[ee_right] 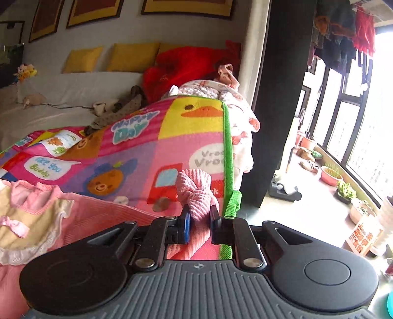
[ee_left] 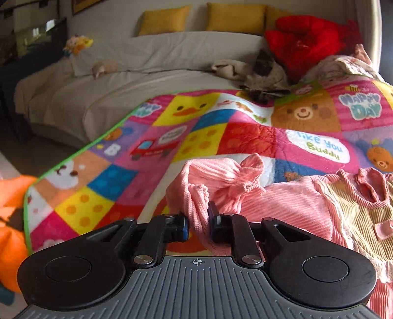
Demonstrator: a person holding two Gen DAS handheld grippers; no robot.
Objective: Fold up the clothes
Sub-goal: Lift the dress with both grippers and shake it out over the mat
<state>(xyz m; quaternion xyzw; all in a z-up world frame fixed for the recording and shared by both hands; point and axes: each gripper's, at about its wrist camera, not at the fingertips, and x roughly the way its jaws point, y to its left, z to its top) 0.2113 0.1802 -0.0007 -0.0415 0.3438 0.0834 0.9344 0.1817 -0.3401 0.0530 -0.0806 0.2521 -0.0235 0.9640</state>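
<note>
A pink ribbed child's garment [ee_left: 282,203] with a beige corduroy bib front [ee_left: 363,208] lies on a bright patchwork play blanket [ee_left: 201,137]. My left gripper [ee_left: 198,224] is shut on a bunched pink sleeve [ee_left: 216,176] at the garment's left side. My right gripper [ee_right: 199,224] is shut on the other pink sleeve [ee_right: 196,189], bunched above the jaws. The garment's body [ee_right: 93,208] and bib [ee_right: 32,225] lie to the left in the right wrist view.
The blanket's green edge [ee_right: 228,152] runs beside a dark pillar [ee_right: 282,98]. A grey sofa [ee_left: 110,81] with yellow cushions [ee_left: 164,20], a red pile [ee_left: 307,41] and loose clothes [ee_left: 260,71] lies behind. An orange object [ee_left: 12,216] sits left. Plant pots [ee_right: 331,174] stand by the window.
</note>
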